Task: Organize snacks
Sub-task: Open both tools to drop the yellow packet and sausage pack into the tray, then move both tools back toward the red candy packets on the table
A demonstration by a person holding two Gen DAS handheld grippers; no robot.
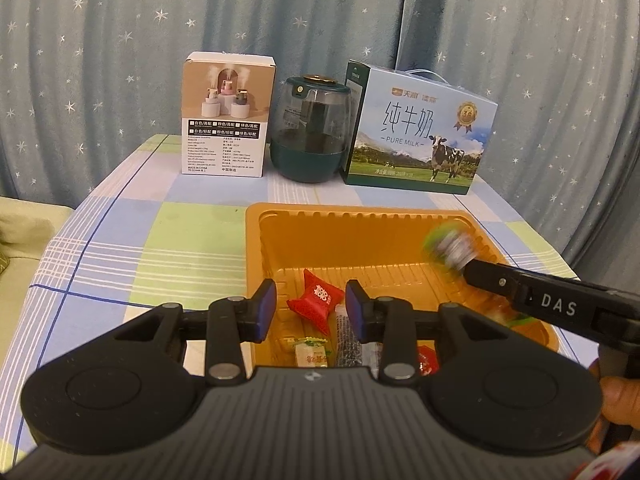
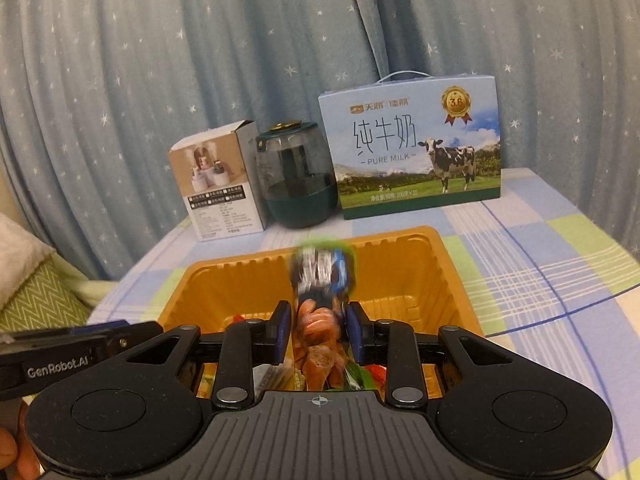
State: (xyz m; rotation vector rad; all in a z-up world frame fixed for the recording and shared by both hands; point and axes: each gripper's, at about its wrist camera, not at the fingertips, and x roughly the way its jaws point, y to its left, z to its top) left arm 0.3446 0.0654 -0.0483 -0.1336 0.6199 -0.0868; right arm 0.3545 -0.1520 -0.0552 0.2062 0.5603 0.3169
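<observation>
— Nearest the left wrist camera, the left gripper [image 1: 311, 304] hangs parted and empty over the orange tray [image 1: 256, 240], a red candy [image 1: 316, 296] lying below.

— Right wrist view adds this: the right gripper [image 2: 316, 326] pinches a snack packet [image 2: 320, 276] (blurred) above that tray.

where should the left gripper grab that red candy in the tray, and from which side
Grip the red candy across its pinched middle, coming down from above. It lies flat near the front of the orange tray with flared ends and a narrower waist, so the waist gives the pads the best seat. The left gripper hangs over it with nothing between its pads, probably needing a slight turn to straddle the waist.
</observation>
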